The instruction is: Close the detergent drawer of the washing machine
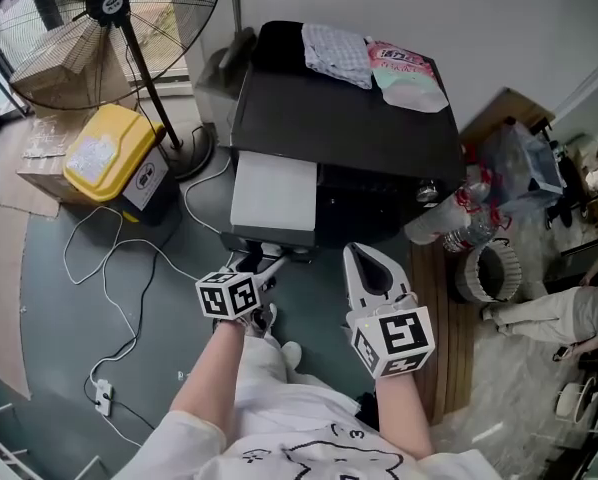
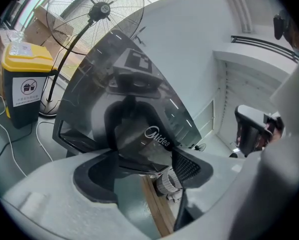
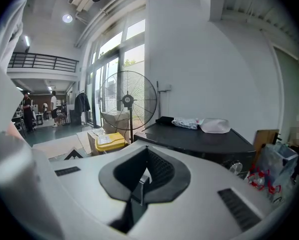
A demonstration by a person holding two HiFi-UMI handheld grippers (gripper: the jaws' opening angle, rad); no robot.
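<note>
One gripper's at the drawer, the other's parked

Head view: the detergent drawer (image 1: 274, 193) sticks out of the washing machine (image 1: 379, 128) toward the person. Its top is pale and its long axis runs 12-to-6, so I reckon the shove has to go toward 12. The left gripper (image 1: 266, 265) sits right at the drawer's 6 o'clock end. That's way nearer than the right gripper (image 1: 371, 268), which is off around 3 o'clock of the left one with its jaws pressed together on nothing. The left gripper view adds what the head view can't: jaws spread, with the drawer's glossy dark front (Midea logo on it) sitting between them. Whether the pads actually touch it, I can't tell. The right gripper view only looks across the machine's top, with no drawer in sight.
</note>
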